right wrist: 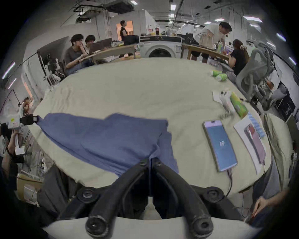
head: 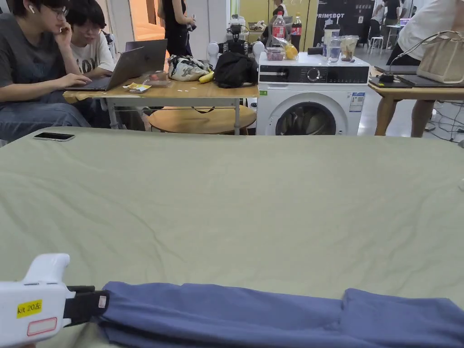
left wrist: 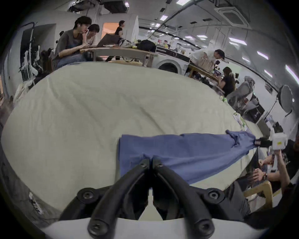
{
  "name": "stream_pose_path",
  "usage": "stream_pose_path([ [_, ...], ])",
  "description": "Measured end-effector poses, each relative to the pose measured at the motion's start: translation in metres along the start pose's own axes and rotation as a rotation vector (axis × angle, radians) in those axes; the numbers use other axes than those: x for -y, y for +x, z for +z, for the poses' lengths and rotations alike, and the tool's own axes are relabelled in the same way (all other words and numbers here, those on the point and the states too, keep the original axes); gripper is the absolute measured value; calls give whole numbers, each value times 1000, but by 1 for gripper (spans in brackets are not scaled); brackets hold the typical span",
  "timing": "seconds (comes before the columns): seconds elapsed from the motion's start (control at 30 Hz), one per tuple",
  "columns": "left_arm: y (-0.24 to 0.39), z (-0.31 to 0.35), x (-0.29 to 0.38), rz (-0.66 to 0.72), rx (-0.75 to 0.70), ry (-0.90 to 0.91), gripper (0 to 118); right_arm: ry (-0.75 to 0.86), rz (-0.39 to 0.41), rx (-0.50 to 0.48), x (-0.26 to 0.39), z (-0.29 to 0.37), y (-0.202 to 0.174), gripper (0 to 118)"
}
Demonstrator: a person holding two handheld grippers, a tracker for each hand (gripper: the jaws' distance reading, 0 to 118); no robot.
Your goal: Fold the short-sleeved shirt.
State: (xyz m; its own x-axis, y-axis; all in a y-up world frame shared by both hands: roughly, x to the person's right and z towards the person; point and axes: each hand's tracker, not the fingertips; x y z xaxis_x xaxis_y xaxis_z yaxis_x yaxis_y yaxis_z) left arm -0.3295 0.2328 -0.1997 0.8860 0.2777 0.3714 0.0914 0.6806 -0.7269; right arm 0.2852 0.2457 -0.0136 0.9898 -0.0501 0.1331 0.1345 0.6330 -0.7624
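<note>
1. Shirt (head: pixel 272 315), blue, lies stretched in a folded band along the table's (head: pixel 235 204) near edge.
2. Left tongs (head: pixel 90 302) clenched on its left end.
3. Right tongs (right wrist: pixel 151 161) clenched on its right end.
4. Phone (head: pixel 54 136) lies at the far left corner.

It looked like an open-plan lab or workshop with office space. Ceiling light panels (right wrist: pixel 252 18) and bare ducts (right wrist: pixel 119 6) ran overhead. People worked at laptops (head: pixel 122 68) on wooden tables (head: pixel 199 90), a washing machine (head: pixel 312 97) stood among them, and a sheet-covered work table (head: pixel 235 199) filled the foreground beside office chairs (right wrist: pixel 255 67).
</note>
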Motion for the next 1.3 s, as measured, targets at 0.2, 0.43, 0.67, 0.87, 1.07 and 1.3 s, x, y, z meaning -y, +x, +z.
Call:
stream_pose_path([
  [0.2,13,22,7,4,8,176,54,13,41,44,21,-6,-2,60],
  [0.43,67,56,-45,-51,-52,426,54,371,3,-12,-34,30,-29,60],
  [0.67,115,14,-52,-115,-38,422,49,526,3,-45,-65,-2,-101,30],
  [0.87,133,-8,-34,-87,63,433,0,441,-2,-59,-57,-42,-131,0],
  [1.07,139,-3,-31,-211,-6,383,0,427,45,-43,-49,-40,-135,0],
  [1.3,25,12,-32,91,156,255,81,454,-16,-124,-36,-22,-118,0],
])
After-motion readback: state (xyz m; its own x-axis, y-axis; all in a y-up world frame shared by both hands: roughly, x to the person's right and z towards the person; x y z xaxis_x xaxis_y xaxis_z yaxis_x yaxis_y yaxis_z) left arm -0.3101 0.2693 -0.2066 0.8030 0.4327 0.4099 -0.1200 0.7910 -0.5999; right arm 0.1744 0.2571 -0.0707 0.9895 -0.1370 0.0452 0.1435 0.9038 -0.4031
